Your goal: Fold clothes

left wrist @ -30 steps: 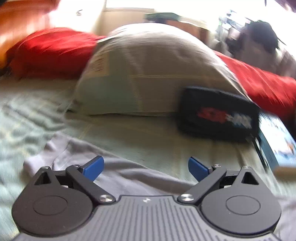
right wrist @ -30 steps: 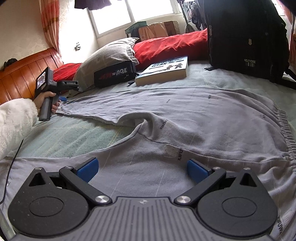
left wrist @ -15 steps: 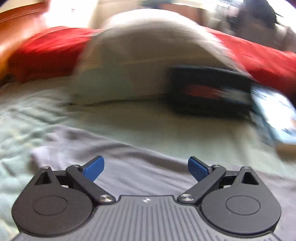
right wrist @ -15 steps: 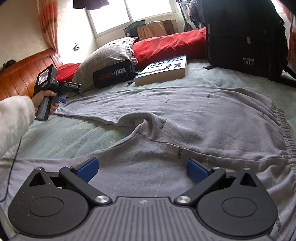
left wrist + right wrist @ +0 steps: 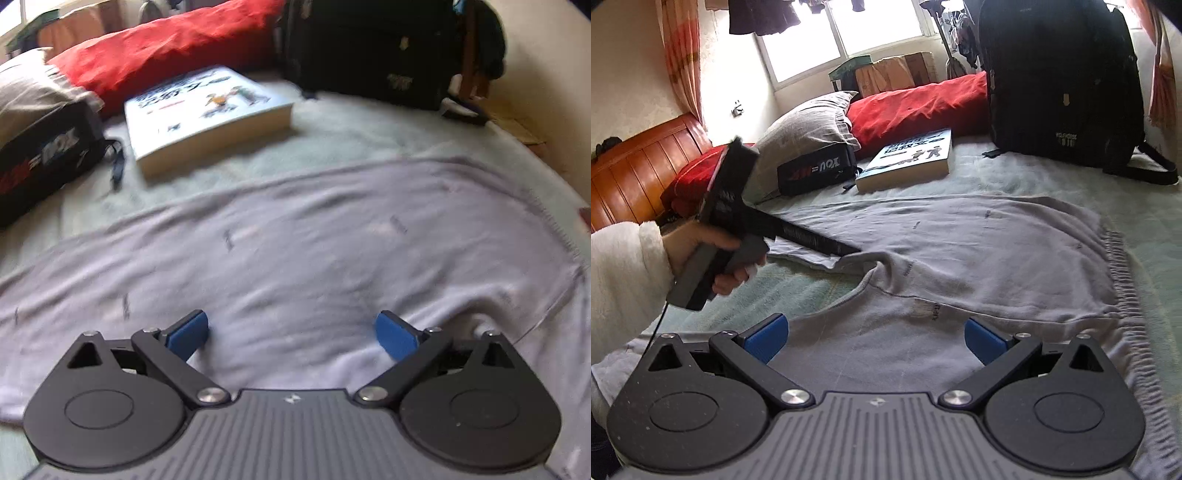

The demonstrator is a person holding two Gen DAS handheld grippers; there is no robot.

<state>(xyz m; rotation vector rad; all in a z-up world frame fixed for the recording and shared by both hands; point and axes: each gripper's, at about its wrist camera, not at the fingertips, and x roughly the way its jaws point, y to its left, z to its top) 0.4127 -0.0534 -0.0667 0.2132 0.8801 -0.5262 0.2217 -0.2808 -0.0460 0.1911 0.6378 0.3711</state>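
Note:
Grey sweatpants lie spread flat on the bed, waistband to the right, two legs running left. They also fill the left wrist view. My left gripper is open and empty, low over the far leg near the crotch. In the right wrist view the left gripper's body shows in a hand over that leg. My right gripper is open and empty, just above the near leg.
A thick book lies on the green bedsheet beyond the pants, with a black pouch, a grey pillow and a red pillow. A black backpack stands at the back right. A wooden headboard is at left.
My left gripper has swung right, from the far leg's end by the pillow to over the leg near the crotch. The right gripper has stayed almost still. Both jaws stay open.

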